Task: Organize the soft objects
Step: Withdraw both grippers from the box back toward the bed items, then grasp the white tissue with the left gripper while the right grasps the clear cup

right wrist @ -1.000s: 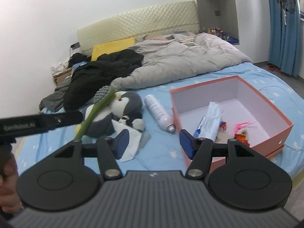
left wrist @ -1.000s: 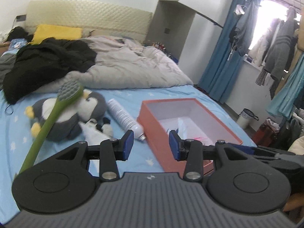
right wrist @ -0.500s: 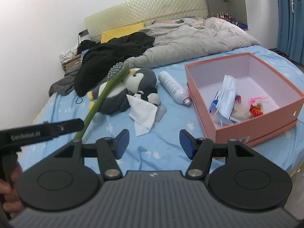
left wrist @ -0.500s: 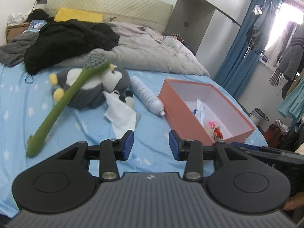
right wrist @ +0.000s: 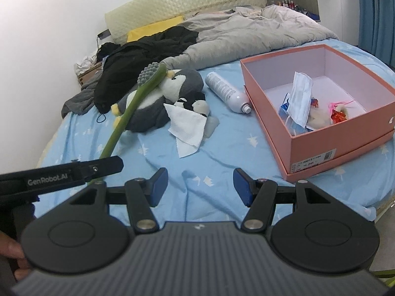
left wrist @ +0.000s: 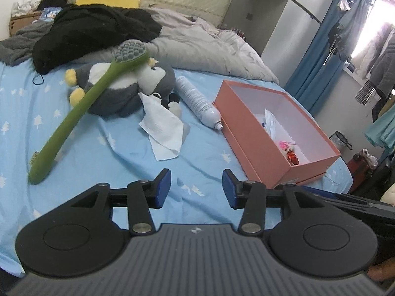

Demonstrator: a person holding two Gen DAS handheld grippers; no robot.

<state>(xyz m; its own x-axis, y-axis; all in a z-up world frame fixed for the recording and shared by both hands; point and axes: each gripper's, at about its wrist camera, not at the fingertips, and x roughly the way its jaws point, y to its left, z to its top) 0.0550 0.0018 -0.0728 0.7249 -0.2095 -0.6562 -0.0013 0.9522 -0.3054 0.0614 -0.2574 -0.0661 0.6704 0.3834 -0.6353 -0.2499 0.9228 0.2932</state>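
Note:
A grey and white penguin plush (left wrist: 128, 91) (right wrist: 160, 98) lies on the blue bed sheet (left wrist: 123, 162). A crumpled white cloth (left wrist: 163, 128) (right wrist: 187, 128) lies in front of it, and a small black and white plush (right wrist: 195, 106) beside that. An open pink box (left wrist: 259, 148) (right wrist: 321, 145) to the right holds a face mask (right wrist: 300, 98) and small items. My left gripper (left wrist: 196, 188) hovers over bare sheet short of the cloth, its jaws opening with nothing between them. My right gripper (right wrist: 200, 186) is open and empty, also above the sheet.
A long green brush (left wrist: 81, 113) (right wrist: 133, 106) leans with its head on the penguin. A white spray can (left wrist: 197, 101) (right wrist: 227, 91) lies between plush and box. Black clothes (left wrist: 93, 29) and a grey duvet (left wrist: 209, 46) are heaped further back. A hand (right wrist: 9, 251) shows at lower left.
Both grippers have come down and tipped toward the bed, so the plush, cloth and box look closer. The left jaws stand slightly wider. Nothing on the bed has moved.

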